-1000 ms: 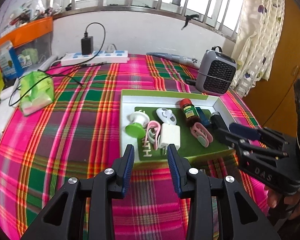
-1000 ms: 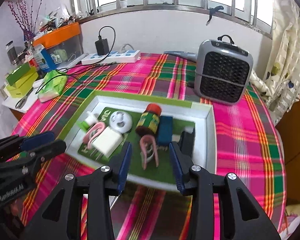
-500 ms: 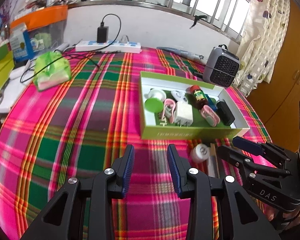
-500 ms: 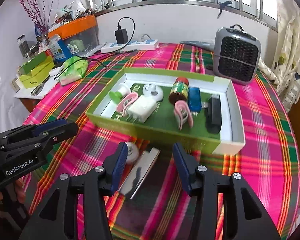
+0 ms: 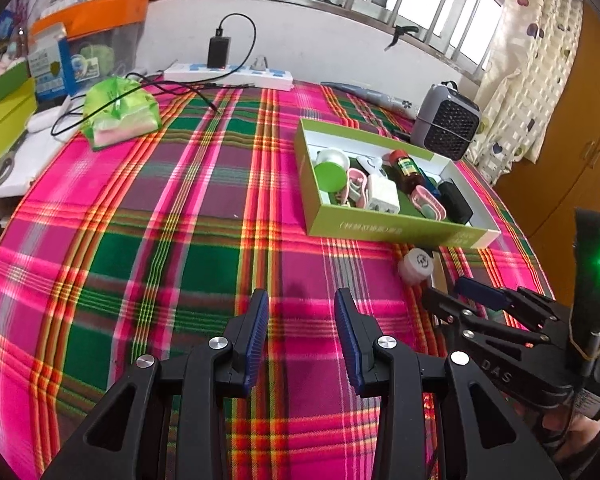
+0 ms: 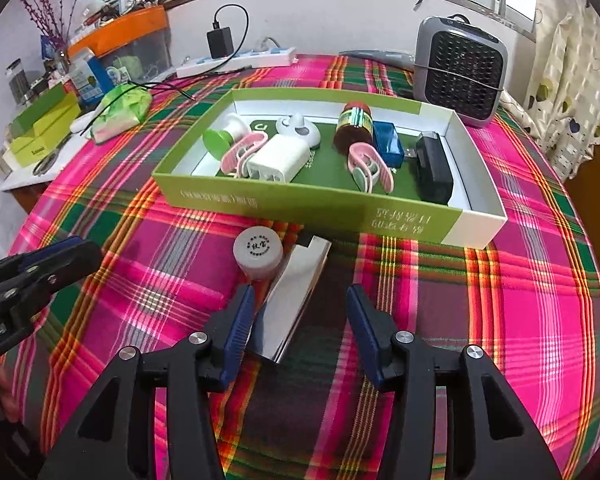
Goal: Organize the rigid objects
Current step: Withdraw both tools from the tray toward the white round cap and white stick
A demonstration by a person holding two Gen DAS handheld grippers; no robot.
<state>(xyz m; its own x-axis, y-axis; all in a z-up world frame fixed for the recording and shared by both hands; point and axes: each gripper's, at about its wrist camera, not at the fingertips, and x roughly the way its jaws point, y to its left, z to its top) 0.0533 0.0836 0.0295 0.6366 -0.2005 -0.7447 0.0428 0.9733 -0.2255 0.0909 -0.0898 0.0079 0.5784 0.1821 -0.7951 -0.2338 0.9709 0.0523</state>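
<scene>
I have my right gripper (image 6: 300, 328) spread over the silver bar (image 6: 296, 300) beside the green box (image 6: 308, 204); its jaws have just been opening, nothing pinched. Next I lower and close on the bar; my left gripper (image 5: 300, 336) hangs part-open, empty.

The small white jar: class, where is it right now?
In the right wrist view, the small white jar stands on the tablecloth before the green box, touching the silver case.
</scene>
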